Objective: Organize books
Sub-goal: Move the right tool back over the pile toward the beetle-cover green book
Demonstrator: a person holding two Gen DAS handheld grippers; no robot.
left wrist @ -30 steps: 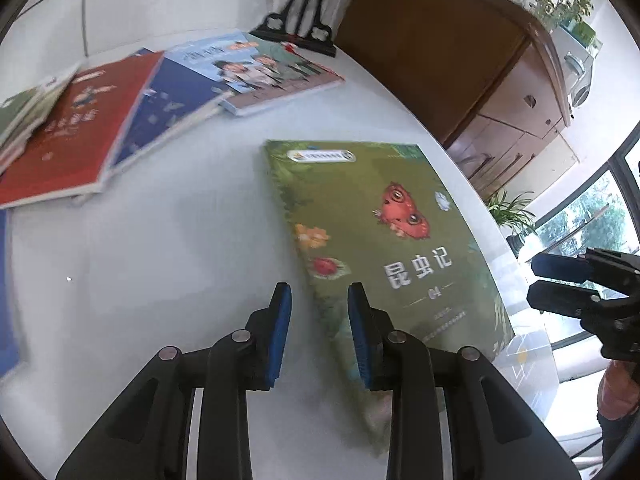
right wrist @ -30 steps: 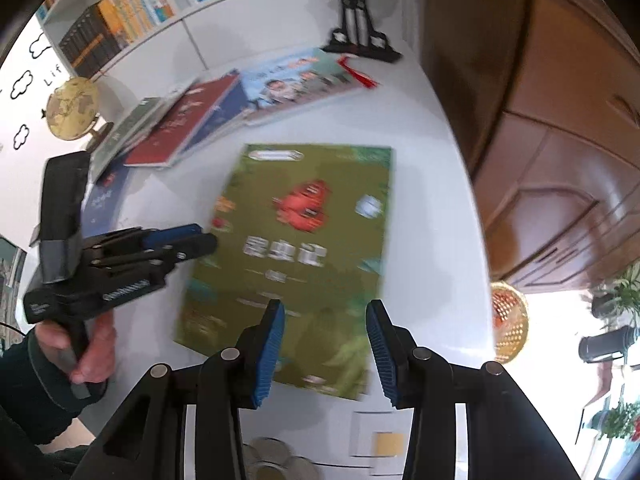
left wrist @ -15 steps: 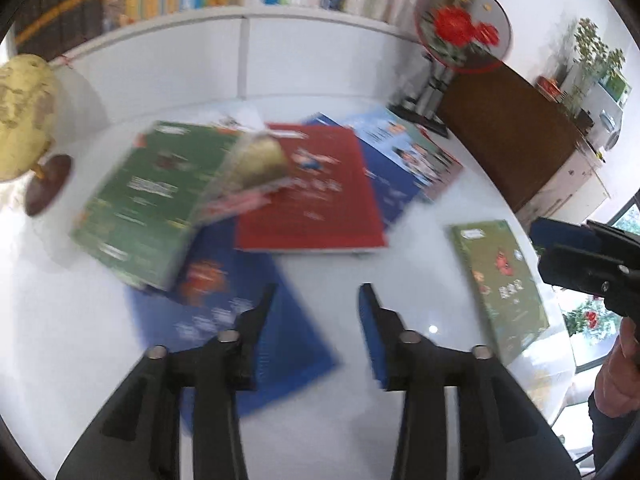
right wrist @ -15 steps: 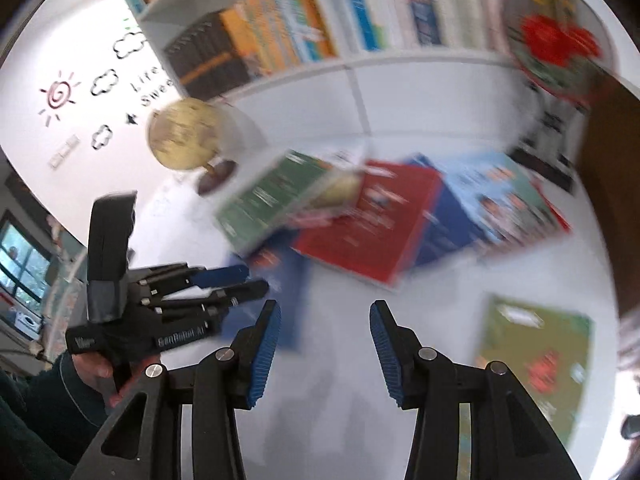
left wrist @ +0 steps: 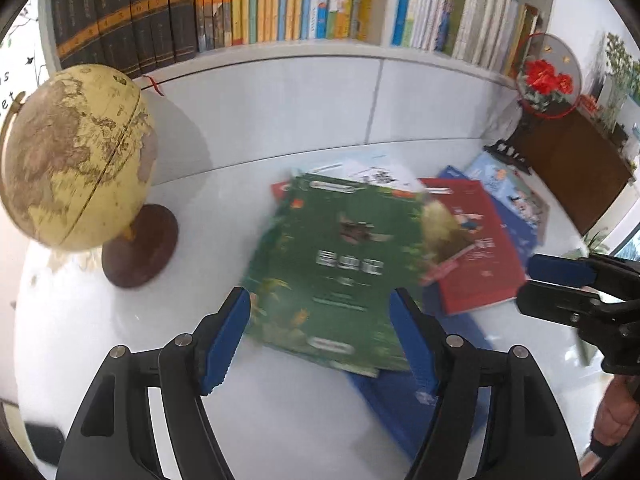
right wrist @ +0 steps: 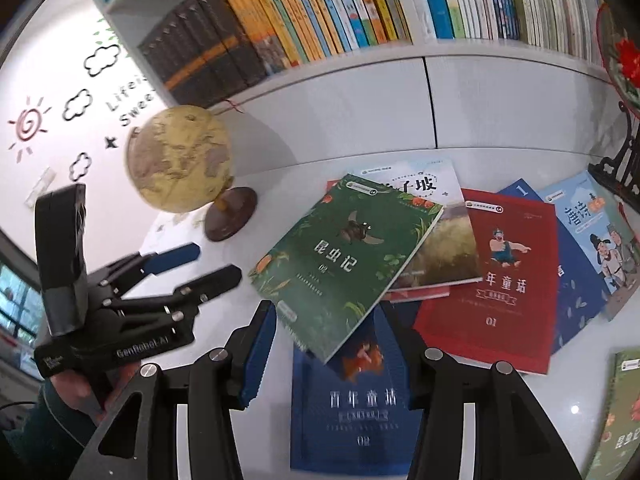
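While the light green insect book (right wrist: 618, 412) lies alone at the near right corner of the table (right wrist: 568, 396), set down and let go a second ago, both views now face the scattered pile near the globe (left wrist: 76, 156). Left gripper (left wrist: 320, 336) empty, fingers just spread from narrow to wide, framing the dark green insect book (left wrist: 340, 264) that tops the pile, though motion blur leaves unclear whether anything is touched yet. Right gripper (right wrist: 334, 354) likewise empty, fingers at a middling gap, a little wider than before, hovering over the blue fairy-tale book (right wrist: 356, 412) beneath that green one. Red fairy-tale book (right wrist: 500, 276) and the others still fanned out untidily toward the right. Probably one book placed, next pick about to begin, most of the sorting still ahead.
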